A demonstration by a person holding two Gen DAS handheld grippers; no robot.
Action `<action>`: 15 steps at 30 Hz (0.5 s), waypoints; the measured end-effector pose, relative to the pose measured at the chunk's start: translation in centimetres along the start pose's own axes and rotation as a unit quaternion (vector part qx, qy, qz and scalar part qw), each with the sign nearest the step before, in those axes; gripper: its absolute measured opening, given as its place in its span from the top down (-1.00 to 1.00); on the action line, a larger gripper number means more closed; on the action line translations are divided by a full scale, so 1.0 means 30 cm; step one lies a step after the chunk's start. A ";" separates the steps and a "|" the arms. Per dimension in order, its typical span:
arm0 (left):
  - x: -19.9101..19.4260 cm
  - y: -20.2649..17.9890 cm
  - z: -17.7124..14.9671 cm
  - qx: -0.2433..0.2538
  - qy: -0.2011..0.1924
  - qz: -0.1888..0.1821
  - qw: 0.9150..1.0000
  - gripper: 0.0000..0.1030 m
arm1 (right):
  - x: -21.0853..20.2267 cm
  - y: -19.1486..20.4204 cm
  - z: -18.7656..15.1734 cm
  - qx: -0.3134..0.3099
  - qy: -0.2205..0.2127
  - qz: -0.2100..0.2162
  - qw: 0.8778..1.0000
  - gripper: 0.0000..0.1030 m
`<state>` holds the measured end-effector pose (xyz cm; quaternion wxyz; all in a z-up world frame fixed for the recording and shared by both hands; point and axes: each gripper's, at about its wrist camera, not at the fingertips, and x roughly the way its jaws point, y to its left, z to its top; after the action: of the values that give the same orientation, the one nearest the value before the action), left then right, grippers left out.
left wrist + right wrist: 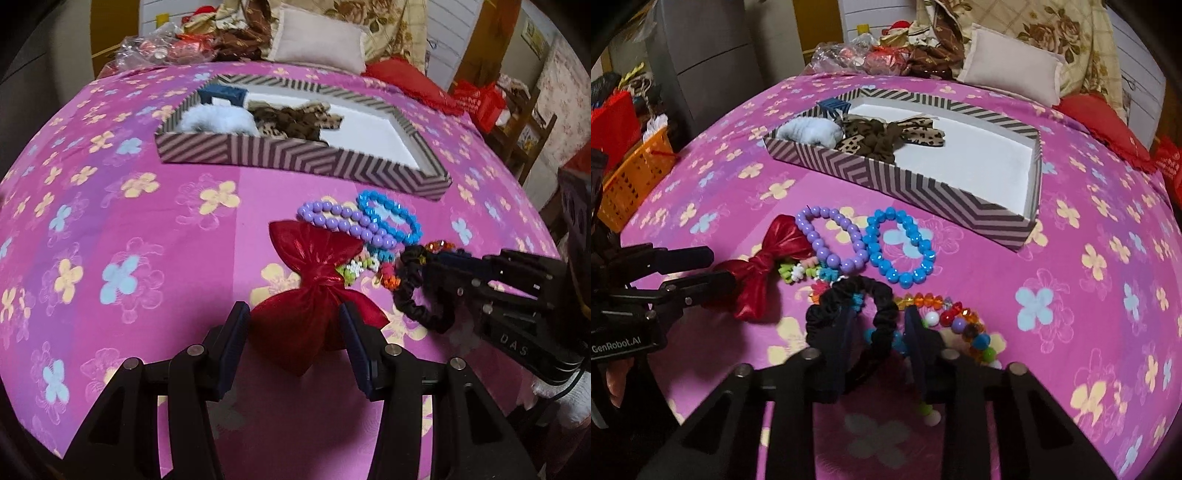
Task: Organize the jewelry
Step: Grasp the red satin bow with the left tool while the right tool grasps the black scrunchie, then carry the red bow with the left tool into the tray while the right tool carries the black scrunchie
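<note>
Bed with pink flowered sheet [1071, 295], not a desk. Striped box [908, 177] sits at the far side as the drop target; a pale fluffy scrunchie [809, 133] and leopard-print scrunchies [879, 138] are already packed at its left end, so the right end is free. Loose pile lies near: purple bead bracelet [831, 240], blue bead bracelet [901, 247], black scrunchie [849, 306].

Right gripper [877, 332]: jaws closed on the black scrunchie's band, pinching one side so it should lift clear of the beads.

Left gripper [291, 332]: jaws straddle the near lobe of the red bow [314, 280]; can't tell whether the pads press it.
</note>
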<state>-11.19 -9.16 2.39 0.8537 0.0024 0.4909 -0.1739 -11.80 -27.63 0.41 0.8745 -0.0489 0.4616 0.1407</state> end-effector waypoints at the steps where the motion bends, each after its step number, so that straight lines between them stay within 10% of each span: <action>1: 0.010 -0.005 -0.001 0.004 0.002 -0.001 1.000 0.24 | 0.005 0.001 -0.001 -0.005 0.001 -0.001 1.000 0.76; 7: 0.017 -0.003 -0.005 0.010 0.004 -0.021 1.000 0.96 | -0.019 -0.022 -0.007 0.012 -0.013 0.015 1.000 0.86; 15: -0.104 0.038 0.023 0.011 -0.045 -0.020 0.999 1.00 | -0.152 -0.049 0.041 0.039 -0.059 0.055 0.996 0.86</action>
<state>-11.70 -7.30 5.16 0.8709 -0.0057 0.4503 -0.1966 -12.83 -29.69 4.80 0.8924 0.0194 0.4161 0.1733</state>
